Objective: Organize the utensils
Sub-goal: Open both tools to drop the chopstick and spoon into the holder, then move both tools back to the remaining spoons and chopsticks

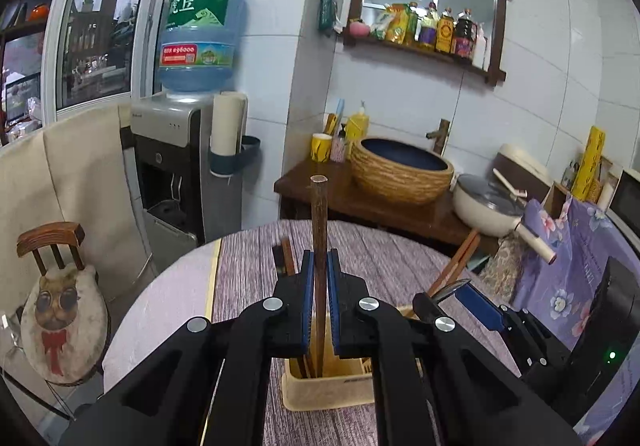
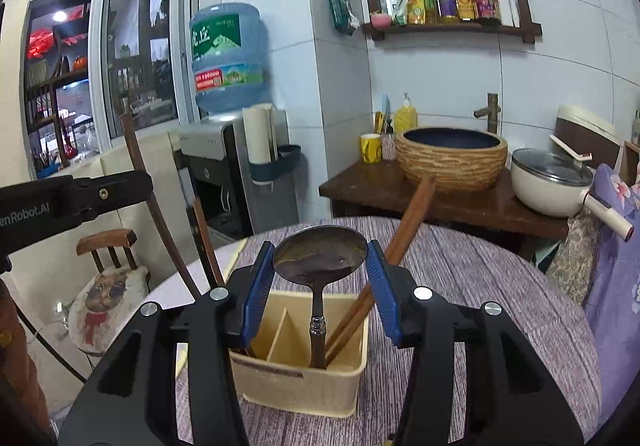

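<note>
A cream divided utensil holder (image 2: 304,378) stands on the round table (image 2: 460,286); it also shows in the left wrist view (image 1: 328,386). My left gripper (image 1: 319,266) is shut on a dark wooden chopstick (image 1: 319,230) that stands upright with its lower end in the holder's left compartment. My right gripper (image 2: 320,258) is open around the bowl of a metal spoon (image 2: 320,254), which stands handle-down in the right compartment without touching the pads. A pair of brown chopsticks (image 2: 408,230) leans out of that compartment to the right. The right gripper (image 1: 460,298) shows in the left wrist view.
A wooden counter (image 2: 360,185) behind the table holds a woven basin (image 2: 452,161), a yellow mug (image 2: 370,147) and a lidded pot (image 2: 548,181). A water dispenser (image 1: 188,141) and a small chair (image 1: 60,310) stand to the left. Floral cloth (image 2: 616,286) lies at the right.
</note>
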`<state>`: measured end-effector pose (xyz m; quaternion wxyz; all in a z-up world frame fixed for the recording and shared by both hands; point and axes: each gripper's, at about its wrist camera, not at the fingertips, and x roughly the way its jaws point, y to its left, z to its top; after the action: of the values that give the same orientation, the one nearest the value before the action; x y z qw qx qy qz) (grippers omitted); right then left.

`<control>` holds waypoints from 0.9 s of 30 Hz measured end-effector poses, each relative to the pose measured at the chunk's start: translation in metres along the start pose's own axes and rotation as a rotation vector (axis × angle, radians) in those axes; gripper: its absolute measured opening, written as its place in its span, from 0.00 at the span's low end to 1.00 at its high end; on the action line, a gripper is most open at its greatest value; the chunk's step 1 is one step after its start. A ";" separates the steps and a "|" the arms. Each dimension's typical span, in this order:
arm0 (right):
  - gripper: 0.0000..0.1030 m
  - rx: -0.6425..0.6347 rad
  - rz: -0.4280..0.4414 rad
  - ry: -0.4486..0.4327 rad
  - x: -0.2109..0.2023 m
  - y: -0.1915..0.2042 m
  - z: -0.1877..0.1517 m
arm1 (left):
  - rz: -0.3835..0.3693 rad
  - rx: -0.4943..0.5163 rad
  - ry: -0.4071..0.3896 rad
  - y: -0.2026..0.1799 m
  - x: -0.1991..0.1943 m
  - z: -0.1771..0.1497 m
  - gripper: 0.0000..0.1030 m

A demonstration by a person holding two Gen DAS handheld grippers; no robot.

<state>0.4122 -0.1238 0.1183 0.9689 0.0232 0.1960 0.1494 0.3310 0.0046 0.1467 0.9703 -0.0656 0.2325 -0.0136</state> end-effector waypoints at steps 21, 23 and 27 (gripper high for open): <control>0.66 -0.076 -0.018 -0.082 -0.053 -0.002 -0.039 | -0.087 -0.011 0.027 0.013 -0.014 -0.048 0.52; 0.75 -0.081 -0.021 -0.079 -0.068 -0.008 -0.044 | -0.080 -0.011 0.004 0.016 -0.026 -0.059 0.64; 0.75 -0.079 -0.067 -0.012 -0.095 -0.023 -0.070 | -0.094 0.034 0.063 0.017 -0.038 -0.093 0.66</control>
<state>0.3078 -0.1751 0.0874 0.9747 -0.0207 0.1846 0.1242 0.2552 0.0119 0.0792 0.9618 -0.0597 0.2592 -0.0653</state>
